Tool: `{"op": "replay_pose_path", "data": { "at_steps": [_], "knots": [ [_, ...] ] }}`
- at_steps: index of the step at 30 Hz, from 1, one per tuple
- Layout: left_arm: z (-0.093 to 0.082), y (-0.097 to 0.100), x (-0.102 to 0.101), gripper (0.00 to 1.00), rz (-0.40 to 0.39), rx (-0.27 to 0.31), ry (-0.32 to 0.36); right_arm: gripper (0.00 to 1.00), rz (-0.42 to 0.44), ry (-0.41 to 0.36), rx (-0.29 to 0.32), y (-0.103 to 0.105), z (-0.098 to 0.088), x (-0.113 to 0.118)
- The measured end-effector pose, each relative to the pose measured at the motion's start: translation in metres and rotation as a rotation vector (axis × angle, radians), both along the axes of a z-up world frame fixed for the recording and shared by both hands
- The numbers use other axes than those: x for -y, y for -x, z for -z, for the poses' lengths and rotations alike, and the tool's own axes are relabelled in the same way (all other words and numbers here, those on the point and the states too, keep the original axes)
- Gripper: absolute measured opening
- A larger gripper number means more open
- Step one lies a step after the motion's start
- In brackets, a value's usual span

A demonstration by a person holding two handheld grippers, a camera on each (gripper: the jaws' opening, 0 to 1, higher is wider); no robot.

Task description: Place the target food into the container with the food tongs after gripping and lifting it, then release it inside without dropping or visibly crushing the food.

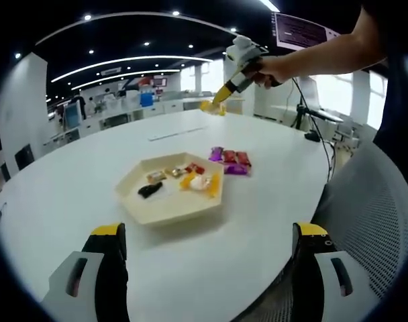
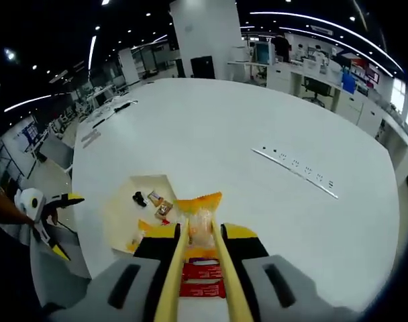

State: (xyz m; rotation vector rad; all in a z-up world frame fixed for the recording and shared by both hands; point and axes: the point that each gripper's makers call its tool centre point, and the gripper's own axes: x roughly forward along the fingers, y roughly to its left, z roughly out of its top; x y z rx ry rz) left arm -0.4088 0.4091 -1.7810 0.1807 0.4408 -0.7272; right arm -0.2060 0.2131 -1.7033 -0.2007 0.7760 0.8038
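Open-plan office, a broad white table (image 1: 70, 201) under strip lights. Right gripper (image 2: 199, 236) — raised well above the table, jaws closed on yellow food tongs (image 2: 199, 268) running forward along the jaw line, whose tips pinch a clear packet with an orange edge (image 2: 199, 216), the target food. Held high, apparently to clear the rim in transit; the grip looks light, packet uncrushed. Its long axis lies crosswise to the tongs, orange edge farthest from the jaws. Beneath and just leftward sits the cream tray (image 2: 120, 215) — the container; red packets (image 2: 202, 278) lie directly below. Left gripper (image 1: 204, 258) hangs idle near the table edge, jaws wide apart, tray (image 1: 133, 201) ahead
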Motion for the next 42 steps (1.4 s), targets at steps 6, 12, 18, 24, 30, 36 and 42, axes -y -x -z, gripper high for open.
{"op": "replay_pose_path", "data": {
  "at_steps": [6, 12, 18, 24, 30, 36, 42],
  "knots": [
    [0.0, -0.001, -0.001, 0.99, -0.003, 0.004, 0.002, 0.22, -0.014, -0.014, -0.011, 0.005, -0.004, -0.022],
    [-0.001, -0.001, 0.0, 0.99, 0.008, 0.017, -0.006, 0.22, -0.057, -0.027, -0.009, 0.015, -0.009, -0.048],
    [-0.001, 0.0, 0.001, 0.99, 0.015, 0.015, -0.012, 0.22, -0.125, -0.018, 0.016, 0.024, -0.015, -0.08],
    [-0.004, 0.0, 0.001, 0.99, 0.01, 0.024, -0.009, 0.22, -0.2, -0.002, 0.045, 0.04, -0.02, -0.113],
    [-0.004, -0.001, 0.002, 0.99, 0.013, 0.03, -0.005, 0.22, -0.238, -0.011, 0.037, 0.05, -0.02, -0.14],
    [-0.005, 0.0, 0.002, 0.99, 0.017, 0.033, 0.0, 0.22, -0.269, -0.021, 0.034, 0.061, -0.02, -0.161],
    [-0.013, -0.001, 0.002, 0.99, 0.02, 0.075, 0.0, 0.23, -0.283, -0.015, 0.033, 0.067, -0.018, -0.171]
  ]
}}
